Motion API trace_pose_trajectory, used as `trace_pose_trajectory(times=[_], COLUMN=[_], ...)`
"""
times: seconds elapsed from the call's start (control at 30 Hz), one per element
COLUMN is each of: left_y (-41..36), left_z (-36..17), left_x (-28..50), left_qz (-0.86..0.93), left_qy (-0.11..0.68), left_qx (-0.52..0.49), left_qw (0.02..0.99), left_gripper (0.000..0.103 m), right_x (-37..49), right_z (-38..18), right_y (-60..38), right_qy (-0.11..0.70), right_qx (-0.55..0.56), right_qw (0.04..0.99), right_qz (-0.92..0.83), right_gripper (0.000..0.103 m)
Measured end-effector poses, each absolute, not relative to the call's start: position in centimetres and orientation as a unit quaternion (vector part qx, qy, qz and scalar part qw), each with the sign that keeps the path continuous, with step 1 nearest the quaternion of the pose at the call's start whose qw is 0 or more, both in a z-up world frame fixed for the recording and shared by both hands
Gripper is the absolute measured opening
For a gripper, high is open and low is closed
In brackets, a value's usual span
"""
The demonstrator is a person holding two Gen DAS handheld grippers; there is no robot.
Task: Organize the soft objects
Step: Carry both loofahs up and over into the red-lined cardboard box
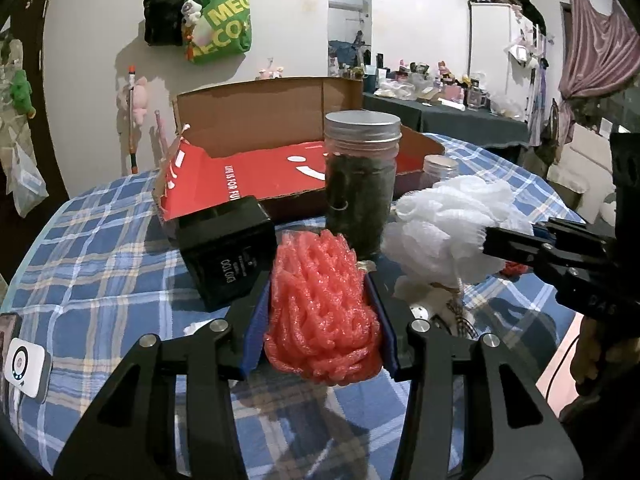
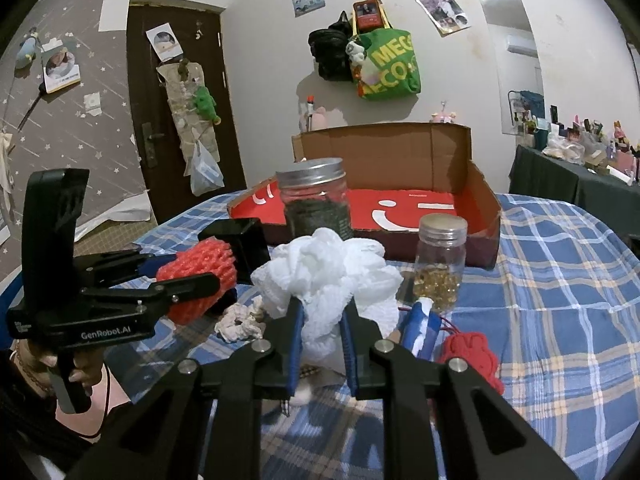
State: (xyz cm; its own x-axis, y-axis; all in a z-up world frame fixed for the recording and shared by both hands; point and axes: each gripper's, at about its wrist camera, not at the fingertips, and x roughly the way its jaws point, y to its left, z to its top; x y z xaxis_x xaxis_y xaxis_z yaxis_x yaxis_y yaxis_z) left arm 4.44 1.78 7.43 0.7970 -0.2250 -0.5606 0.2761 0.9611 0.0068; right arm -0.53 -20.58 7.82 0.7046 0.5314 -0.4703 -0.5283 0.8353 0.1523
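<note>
My left gripper is shut on a pink foam net sleeve and holds it above the checked tablecloth; it also shows in the right wrist view. My right gripper is shut on a white mesh bath pouf, also lifted; in the left wrist view the pouf sits at the right. An open cardboard box with a red inside stands behind the jars, also in the right wrist view. A white scrunchie and a red knitted toy lie on the table.
A tall jar with dark contents and a small jar of yellow capsules stand in front of the box. A black box sits left of the tall jar. A blue-white tube lies near the red toy. A white device lies far left.
</note>
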Motion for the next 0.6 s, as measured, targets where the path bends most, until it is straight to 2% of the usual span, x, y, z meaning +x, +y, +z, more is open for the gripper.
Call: trace_pose_trajectory(times=[0.6], left_y=[5.2], left_z=[11.2], left_x=[7.7], left_qz=[-0.091], left_qy=[0.27], left_qx=[0.043], left_qw=[0.957], left_gripper=[0.044], right_x=[0.5], right_z=[11.6], right_y=[-23.5], right_qy=[0.214], right_qx=[0.006], right_qw=[0.947], right_qz=[0.241], right_gripper=[0.018])
